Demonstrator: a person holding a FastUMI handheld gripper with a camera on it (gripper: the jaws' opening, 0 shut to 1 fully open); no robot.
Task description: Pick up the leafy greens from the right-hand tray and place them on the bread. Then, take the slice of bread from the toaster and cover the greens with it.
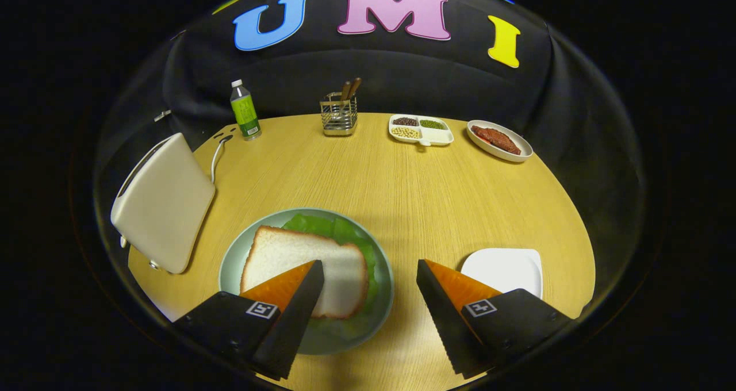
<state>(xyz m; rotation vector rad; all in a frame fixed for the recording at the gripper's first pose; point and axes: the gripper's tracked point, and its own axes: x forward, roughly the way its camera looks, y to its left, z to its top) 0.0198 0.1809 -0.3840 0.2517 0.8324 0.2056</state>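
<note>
Claw (368, 299) spread wide and holding nothing, above a round wooden desk (402, 190).

Gripper view: a pale green plate (230, 270) lies just ahead of the left finger, carrying a slice of bread (287, 256) laid over leafy greens (322, 225) that peek out along its far and right edges. The left fingertip overlaps the slice in this view; whether it touches cannot be told. A cream toaster (164, 204) stands left of the plate. A white tray (509, 267) sits beyond the right finger. Farther back are a bottle (245, 110) with a green label, too small to read, a wire utensil holder (338, 114), a divided dish of beans (421, 129) and a dish of meat (499, 140).
</note>
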